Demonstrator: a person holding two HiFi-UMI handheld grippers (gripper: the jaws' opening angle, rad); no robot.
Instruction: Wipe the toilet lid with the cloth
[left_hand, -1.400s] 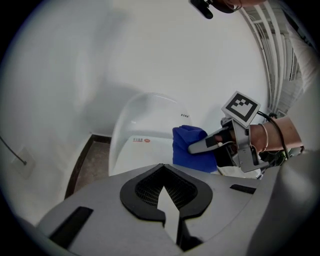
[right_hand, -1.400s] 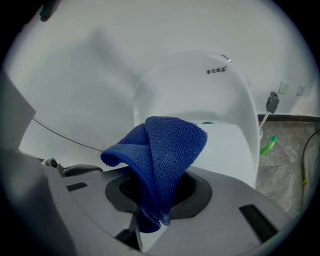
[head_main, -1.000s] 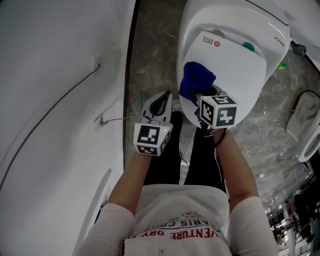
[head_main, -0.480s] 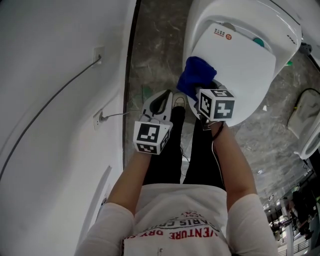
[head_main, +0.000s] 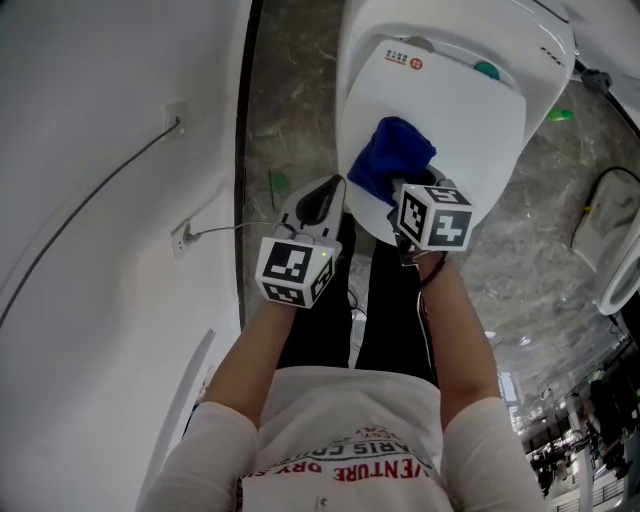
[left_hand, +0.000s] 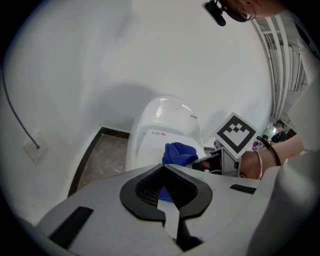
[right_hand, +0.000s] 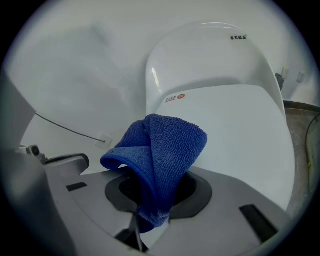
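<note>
Blue microfibre cloth, pinched in the right gripper's jaws, bunches ahead of them on the white toilet lid. The left gripper's jaws sit closed, empty.

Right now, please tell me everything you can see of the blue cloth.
The cloth is deep blue, of looped, towel-like fabric, folded and bunched into a soft lump. The right hand-held gripper is shut on its lower end, so the folds stick out beyond the jaws. It is over the front part of the white toilet lid; I cannot tell whether it touches it.
</note>
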